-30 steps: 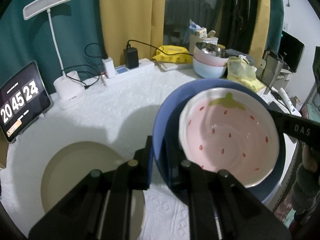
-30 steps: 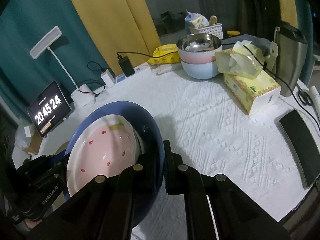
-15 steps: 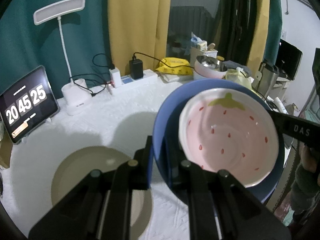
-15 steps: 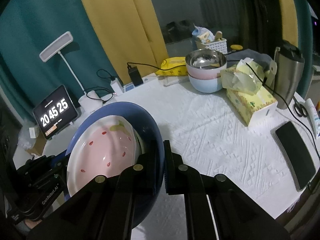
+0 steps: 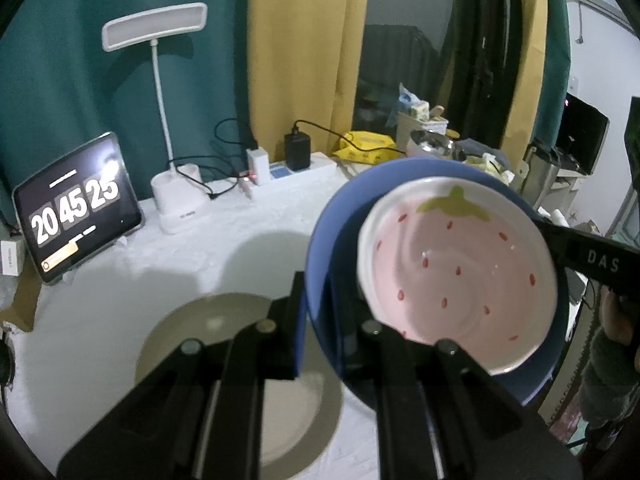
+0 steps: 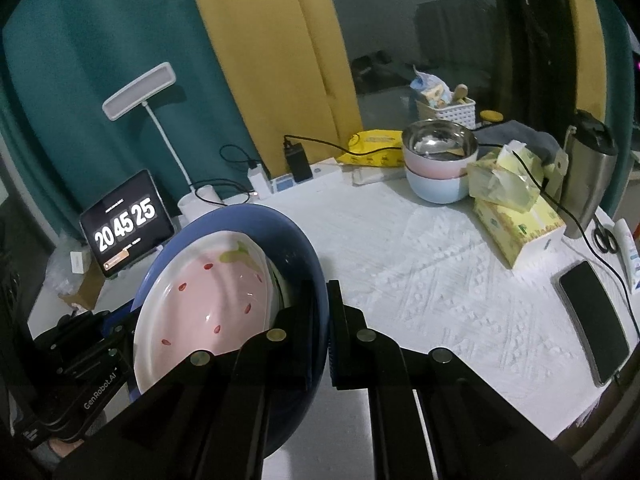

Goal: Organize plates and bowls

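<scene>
Left wrist: both jaws clenched on blue bowl (image 5: 320, 240) rim, above beige plate (image 5: 240, 380).

Two grippers: the left gripper (image 5: 316, 304) and the right gripper (image 6: 320, 320). Between them are one blue bowl (image 5: 332, 216) and one strawberry dish (image 5: 460, 272). Beyond the right one stand three stacked bowls (image 6: 438, 168); below the left lies one beige plate (image 5: 304, 408).

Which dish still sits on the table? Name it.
The beige plate, flat on the white cloth. The blue bowl and strawberry bowl are held aloft.

Home room: curtains (image 6: 256, 60), desk lamp (image 5: 154, 32), tissue box (image 6: 520, 224) on table.
</scene>
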{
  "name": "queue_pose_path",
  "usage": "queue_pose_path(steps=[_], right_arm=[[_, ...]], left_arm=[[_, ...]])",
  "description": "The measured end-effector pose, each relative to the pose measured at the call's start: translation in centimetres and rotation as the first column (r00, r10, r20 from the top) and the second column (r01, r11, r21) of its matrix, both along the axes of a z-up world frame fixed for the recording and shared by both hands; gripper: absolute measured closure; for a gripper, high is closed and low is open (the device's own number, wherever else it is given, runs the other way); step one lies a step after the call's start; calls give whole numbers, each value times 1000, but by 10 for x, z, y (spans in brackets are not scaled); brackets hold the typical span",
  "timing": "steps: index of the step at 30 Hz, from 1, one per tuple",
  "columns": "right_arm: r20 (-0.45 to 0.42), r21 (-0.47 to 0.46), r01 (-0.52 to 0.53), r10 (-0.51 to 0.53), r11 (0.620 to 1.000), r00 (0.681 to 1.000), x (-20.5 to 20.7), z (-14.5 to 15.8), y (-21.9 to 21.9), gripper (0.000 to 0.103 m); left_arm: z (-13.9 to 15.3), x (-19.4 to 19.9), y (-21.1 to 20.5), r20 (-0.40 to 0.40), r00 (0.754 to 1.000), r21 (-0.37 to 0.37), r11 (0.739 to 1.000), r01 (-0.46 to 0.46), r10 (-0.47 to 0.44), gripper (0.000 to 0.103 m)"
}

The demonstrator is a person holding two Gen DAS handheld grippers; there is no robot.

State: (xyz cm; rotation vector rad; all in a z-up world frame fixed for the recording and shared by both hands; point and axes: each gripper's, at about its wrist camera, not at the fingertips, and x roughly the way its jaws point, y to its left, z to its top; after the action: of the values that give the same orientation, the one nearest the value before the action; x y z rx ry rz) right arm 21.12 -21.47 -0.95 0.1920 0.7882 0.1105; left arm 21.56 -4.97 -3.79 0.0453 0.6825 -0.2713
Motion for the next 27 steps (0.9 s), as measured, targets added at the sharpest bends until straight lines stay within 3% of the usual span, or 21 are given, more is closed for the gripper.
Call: queue_pose_path(steps=[27], right_arm=[[-9, -30, -119, 119, 992, 993, 15, 3, 83, 96]], left_arm=[[0, -12, 79, 1, 994, -26, 993, -114, 114, 93]])
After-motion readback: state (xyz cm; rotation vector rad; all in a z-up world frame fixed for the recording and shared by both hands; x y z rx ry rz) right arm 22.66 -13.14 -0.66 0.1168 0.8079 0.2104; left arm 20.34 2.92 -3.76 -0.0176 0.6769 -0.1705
